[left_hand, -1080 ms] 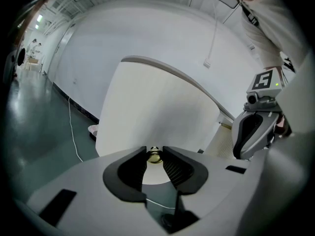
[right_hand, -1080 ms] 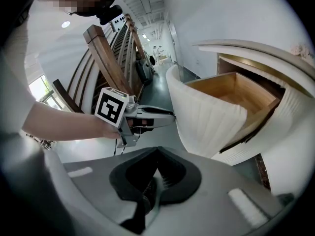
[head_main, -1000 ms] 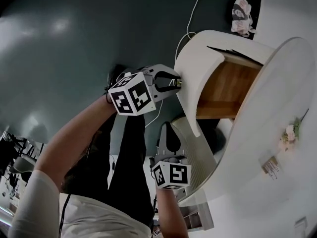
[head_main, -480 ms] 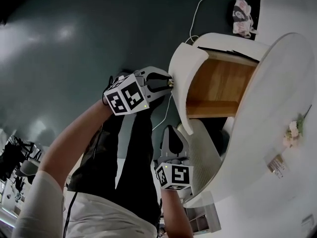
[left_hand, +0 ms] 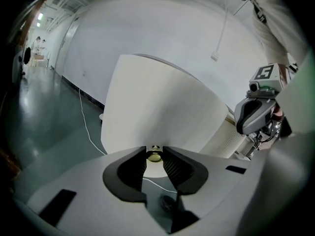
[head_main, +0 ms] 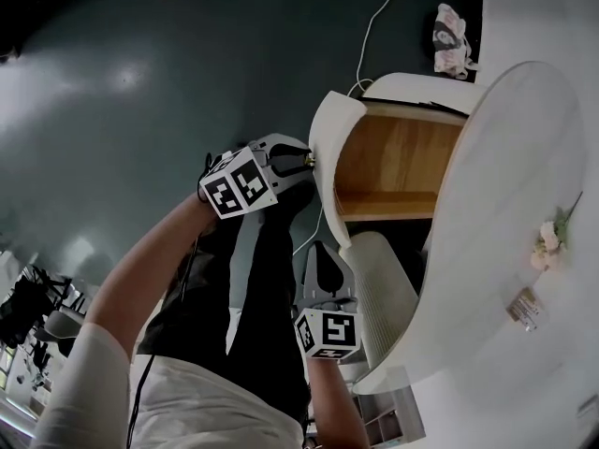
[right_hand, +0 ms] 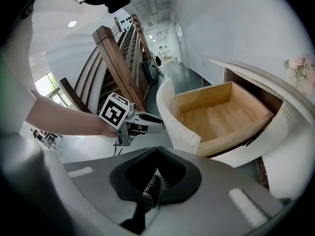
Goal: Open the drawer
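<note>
The left gripper (head_main: pixel 301 163) has its fingers clamped on the brass knob (left_hand: pixel 154 155) of the white drawer (head_main: pixel 329 185), pulled out left of its cabinet (head_main: pixel 505 176). Nearer, the right gripper (head_main: pixel 324 249) hangs free, fingers closed on nothing.

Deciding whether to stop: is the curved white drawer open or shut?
Open: the curved white drawer stands out of the white cabinet, wooden inside exposed.

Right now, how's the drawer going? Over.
Left gripper jaws shut on brass knob. Right gripper shut, empty. Drawer well open, bare inside. Nothing blocking it.
</note>
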Demonstrator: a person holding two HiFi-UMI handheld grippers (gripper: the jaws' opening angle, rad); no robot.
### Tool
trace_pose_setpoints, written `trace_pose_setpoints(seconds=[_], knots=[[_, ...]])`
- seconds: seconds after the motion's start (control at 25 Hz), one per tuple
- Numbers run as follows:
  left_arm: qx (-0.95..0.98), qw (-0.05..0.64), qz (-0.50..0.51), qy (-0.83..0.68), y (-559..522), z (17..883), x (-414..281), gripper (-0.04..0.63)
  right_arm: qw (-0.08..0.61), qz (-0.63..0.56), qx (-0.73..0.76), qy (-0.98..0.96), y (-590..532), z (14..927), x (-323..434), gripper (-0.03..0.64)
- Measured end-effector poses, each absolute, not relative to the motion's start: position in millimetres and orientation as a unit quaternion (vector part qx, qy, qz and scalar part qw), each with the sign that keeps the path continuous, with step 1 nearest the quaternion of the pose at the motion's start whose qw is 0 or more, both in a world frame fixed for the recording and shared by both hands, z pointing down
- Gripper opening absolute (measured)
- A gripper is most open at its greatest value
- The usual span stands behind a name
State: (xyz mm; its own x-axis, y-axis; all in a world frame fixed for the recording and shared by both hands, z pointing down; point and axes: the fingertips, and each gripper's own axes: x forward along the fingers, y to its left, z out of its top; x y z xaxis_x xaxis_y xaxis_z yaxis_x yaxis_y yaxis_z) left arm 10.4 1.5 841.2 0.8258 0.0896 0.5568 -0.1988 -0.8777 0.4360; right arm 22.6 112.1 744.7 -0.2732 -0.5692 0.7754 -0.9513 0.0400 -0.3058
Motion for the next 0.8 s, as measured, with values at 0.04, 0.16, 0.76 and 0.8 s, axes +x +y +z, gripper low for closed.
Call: trace_pose_setpoints(seconds=[0.04,0.16,0.76,0.8], knots=[[0.923,0.246,0.294,-0.031,1.9,841.1,9.9,0.106,0.232,0.412,0.555,-0.684,111.6,743.1,22.2,0.011],[0.924,0.248,0.290,-0.036,2.2,840.5,11.1,0.106,0.232,0.411,0.551,-0.688,111.6,742.4,19.0,0.011],[0.916,0.254,0.304,-0.066,12.9,801.2,-30.0,0.175,0.220,0.402,0.559,-0.691,100.0,709.8,12.1,0.011],[0.917,0.254,0.299,-0.070,10.8,791.7,-29.9,0.173,0.219,0.399,0.561,-0.691,98.0,703.8,13.7,0.011]])
